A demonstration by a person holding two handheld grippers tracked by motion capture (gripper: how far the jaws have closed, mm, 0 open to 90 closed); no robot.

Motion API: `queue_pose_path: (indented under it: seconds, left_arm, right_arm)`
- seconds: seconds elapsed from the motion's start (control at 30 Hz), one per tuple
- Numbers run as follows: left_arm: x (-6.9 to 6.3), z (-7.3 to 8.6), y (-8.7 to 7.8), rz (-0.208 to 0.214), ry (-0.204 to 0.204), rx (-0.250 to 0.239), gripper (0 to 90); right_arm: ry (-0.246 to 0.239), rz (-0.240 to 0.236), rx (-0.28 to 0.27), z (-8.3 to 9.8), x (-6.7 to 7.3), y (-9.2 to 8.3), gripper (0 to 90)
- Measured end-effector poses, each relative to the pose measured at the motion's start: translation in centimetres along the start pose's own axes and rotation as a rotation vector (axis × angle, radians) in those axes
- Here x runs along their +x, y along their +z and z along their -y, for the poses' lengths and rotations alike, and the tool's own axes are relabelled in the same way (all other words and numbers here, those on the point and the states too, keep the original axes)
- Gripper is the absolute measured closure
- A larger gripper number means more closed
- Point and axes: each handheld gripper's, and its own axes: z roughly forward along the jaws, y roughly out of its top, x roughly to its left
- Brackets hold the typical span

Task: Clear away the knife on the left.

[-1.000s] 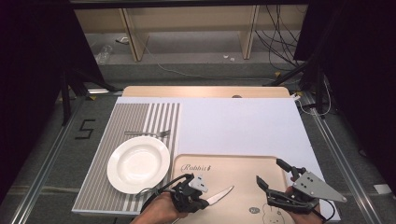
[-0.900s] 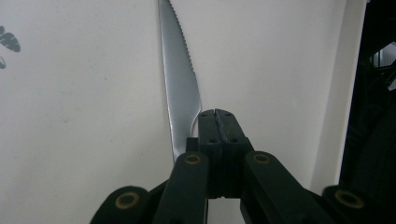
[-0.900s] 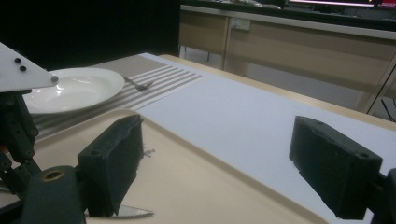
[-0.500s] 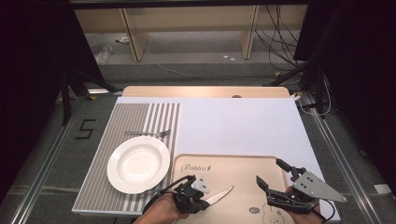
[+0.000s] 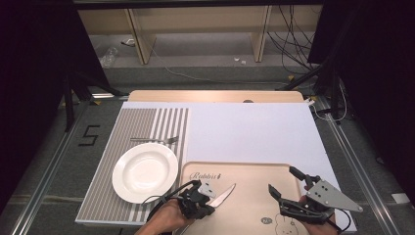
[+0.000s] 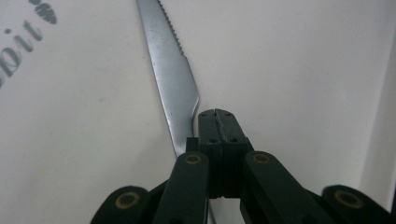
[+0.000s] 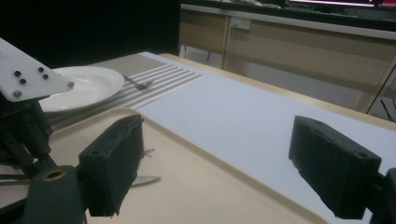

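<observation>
A steel knife (image 5: 222, 193) is on the beige tray (image 5: 254, 171), its blade pointing to the far right. My left gripper (image 5: 198, 198) is shut over the knife's handle at the tray's near left. In the left gripper view the jaws meet, and the knife (image 6: 173, 79) runs out from under the left one. The handle itself is hidden beneath them. My right gripper (image 5: 286, 188) hovers open over the tray's near right corner with nothing between its fingers. The knife's tip (image 7: 147, 179) lies low on the tray in the right gripper view.
A white plate (image 5: 145, 171) sits on the striped placemat (image 5: 98, 196) left of the tray, with a fork (image 5: 154, 140) just beyond it. A white sheet (image 5: 249, 132) covers the table behind the tray. A dark drop surrounds the table.
The left gripper and the knife have shifted slightly toward the far left together. The right gripper has stayed where it was.
</observation>
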Motion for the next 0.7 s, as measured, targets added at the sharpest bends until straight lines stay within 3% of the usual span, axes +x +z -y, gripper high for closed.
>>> queue_pose_path:
  seconds: [0.37, 0.7]
  left_arm:
    - [1.4, 0.6, -0.7, -0.046, -0.033, 0.001, 89.4]
    - [2.7, 1.2, -1.7, -0.100, -0.050, 0.041, 89.4]
  right_arm:
    - [-0.003, 0.001, 0.001, 0.0, 0.1, 0.0, 18.8]
    - [-0.005, 0.001, 0.002, 0.0, 0.1, 0.0, 18.8]
